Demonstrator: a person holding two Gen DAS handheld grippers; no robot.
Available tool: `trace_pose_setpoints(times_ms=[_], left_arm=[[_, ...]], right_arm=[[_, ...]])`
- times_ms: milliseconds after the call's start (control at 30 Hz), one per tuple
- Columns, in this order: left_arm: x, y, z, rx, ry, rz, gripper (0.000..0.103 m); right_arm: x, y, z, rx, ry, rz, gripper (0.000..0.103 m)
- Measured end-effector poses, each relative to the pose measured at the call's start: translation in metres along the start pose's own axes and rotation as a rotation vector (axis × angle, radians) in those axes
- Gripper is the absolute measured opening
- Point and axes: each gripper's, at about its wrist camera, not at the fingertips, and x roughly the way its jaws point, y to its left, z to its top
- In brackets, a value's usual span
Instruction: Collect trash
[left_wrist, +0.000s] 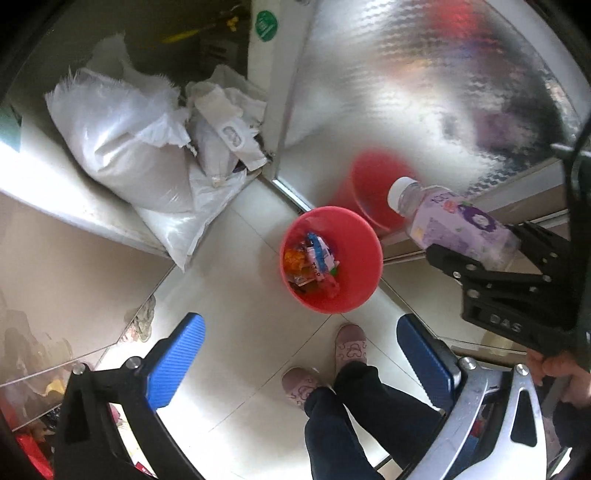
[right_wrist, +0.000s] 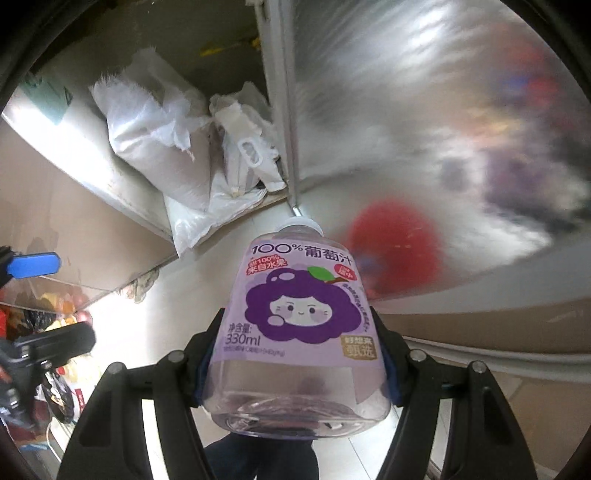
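Clear plastic with a lilac grape-juice label: the bottle (right_wrist: 299, 325) sits clamped between the two fingers of the right gripper (right_wrist: 295, 354), its white cap pointing away from the wrist and its base close to the lens. From the left wrist, that same bottle (left_wrist: 458, 225) is held in the air, tilted, cap toward the red bin (left_wrist: 354, 295) and just beside its rim on the right. The bin stands on the pale tiled floor (left_wrist: 240, 369) with coloured wrappers (left_wrist: 314, 262) lying at its bottom. The left gripper (left_wrist: 295, 362) hangs above the floor with its blue-padded fingers (left_wrist: 173, 365) spread wide and nothing between them. Below it are the person's slippers (left_wrist: 351, 347) and dark trousers. White sacks (left_wrist: 125, 147) are heaped in the corner beyond the bin, against a frosted glass door (left_wrist: 424, 92); a red blur in the glass is probably the bin's reflection.
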Motion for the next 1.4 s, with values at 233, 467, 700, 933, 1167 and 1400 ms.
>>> trace_pose_setpoints(times_ms=[233, 467, 700, 933, 1167, 1400], left_arm=[[0.030, 0.008, -0.009, -0.028, 0.015, 0.017, 0.103], [0.034, 0.014, -0.015, -0.067, 0.018, 0.023, 0.103], [-0.008, 0.012, -0.019, -0.092, -0.036, 0.037, 0.103], [-0.098, -0.001, -0.030, -0.142, -0.124, 0.075, 0.103], [-0.209, -0.031, -0.039, -0.164, -0.255, 0.098, 0.103], [-0.316, -0.063, -0.046, -0.129, -0.409, 0.104, 0.103]], right_arm=[[0.041, 0.008, 0.000, -0.040, 0.040, 0.003, 0.067], [0.044, 0.011, 0.003, -0.069, 0.020, -0.009, 0.101], [0.014, 0.011, 0.003, -0.052, 0.015, 0.033, 0.101], [-0.068, 0.024, 0.011, -0.093, -0.052, 0.067, 0.101], [-0.189, 0.018, 0.022, -0.113, -0.181, 0.048, 0.101], [-0.308, 0.015, 0.022, -0.060, -0.326, -0.002, 0.101]])
